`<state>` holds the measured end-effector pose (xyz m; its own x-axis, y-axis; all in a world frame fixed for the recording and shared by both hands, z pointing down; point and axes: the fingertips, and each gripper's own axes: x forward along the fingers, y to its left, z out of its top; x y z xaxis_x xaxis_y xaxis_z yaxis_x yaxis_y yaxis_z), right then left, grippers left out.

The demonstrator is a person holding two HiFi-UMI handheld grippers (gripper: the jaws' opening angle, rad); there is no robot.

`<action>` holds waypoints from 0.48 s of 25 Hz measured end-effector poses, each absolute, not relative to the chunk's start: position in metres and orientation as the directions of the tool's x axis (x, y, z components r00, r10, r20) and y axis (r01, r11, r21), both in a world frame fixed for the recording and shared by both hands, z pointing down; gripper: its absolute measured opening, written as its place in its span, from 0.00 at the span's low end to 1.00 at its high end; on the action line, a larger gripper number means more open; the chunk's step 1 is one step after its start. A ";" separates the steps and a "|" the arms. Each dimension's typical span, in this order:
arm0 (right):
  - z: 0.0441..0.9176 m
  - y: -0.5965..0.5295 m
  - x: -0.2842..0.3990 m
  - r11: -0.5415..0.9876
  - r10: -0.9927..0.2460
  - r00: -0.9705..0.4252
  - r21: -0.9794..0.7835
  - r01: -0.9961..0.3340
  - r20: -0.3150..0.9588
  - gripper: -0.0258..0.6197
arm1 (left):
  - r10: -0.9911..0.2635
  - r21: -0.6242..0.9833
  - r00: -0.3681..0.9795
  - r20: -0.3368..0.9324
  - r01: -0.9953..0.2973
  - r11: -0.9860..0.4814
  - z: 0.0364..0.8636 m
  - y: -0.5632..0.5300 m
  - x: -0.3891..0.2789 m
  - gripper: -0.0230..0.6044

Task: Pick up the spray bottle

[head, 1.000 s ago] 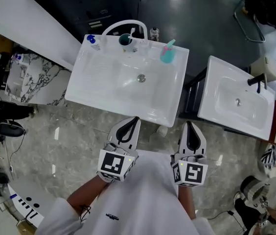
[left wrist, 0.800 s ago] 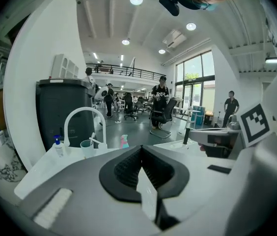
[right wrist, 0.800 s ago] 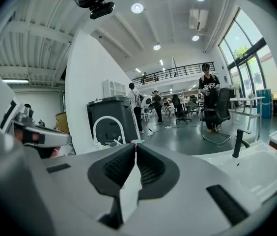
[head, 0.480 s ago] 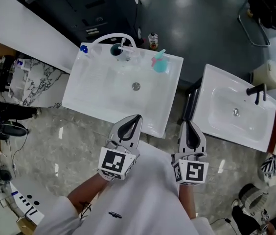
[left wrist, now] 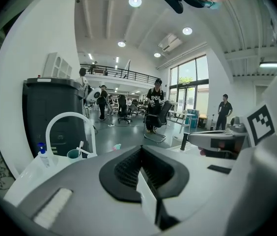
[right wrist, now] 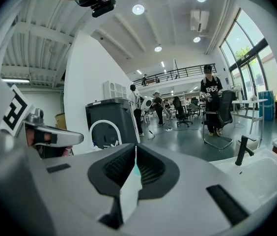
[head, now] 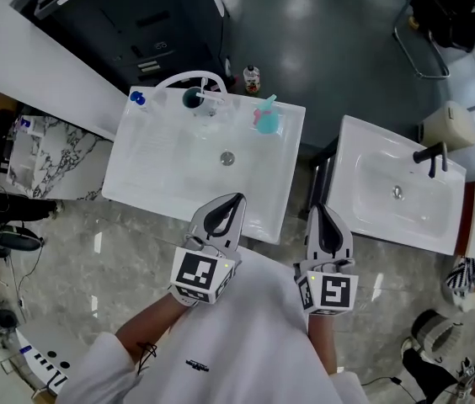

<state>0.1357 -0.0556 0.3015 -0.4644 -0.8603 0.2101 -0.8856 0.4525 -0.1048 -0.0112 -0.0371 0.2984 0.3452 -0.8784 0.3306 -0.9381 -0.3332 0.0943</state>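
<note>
Sink rim bears the spray bottle, one o'clock from the closed, empty left gripper; approach seems in hand, right gripper likewise closed, opening needed next

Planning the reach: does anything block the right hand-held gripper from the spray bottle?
Nothing visible does. Only bare white sink lies between the right hand-held gripper and the spray bottle on its back rim.

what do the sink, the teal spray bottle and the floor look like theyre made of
Sink: likely glazed ceramic, white and glossy, with soft highlights in the basin.
Spray bottle: probably plastic, teal; too small to judge the finish.
Floor: polished stone or stone-look tile, with grey veining and bright reflections.
</note>
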 end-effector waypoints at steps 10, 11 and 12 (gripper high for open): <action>0.291 -0.075 0.119 0.447 -0.871 -0.456 -0.093 -0.890 0.179 0.05 | -0.884 0.107 0.358 0.302 -0.934 -0.341 0.296 -0.076 -0.028 0.04; 0.290 -0.077 0.118 0.449 -0.871 -0.458 -0.091 -0.889 0.179 0.05 | -0.885 0.098 0.355 0.303 -0.935 -0.341 0.296 -0.079 -0.029 0.04; 0.290 -0.080 0.117 0.451 -0.870 -0.460 -0.090 -0.888 0.179 0.05 | -0.886 0.090 0.353 0.302 -0.935 -0.342 0.297 -0.084 -0.029 0.04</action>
<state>0.1168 -0.0796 0.2899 -0.4596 -0.8698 0.1794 -0.8881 0.4508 -0.0897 -0.0294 -0.0836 0.2966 0.3526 -0.8857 0.3019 -0.9355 -0.3418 0.0900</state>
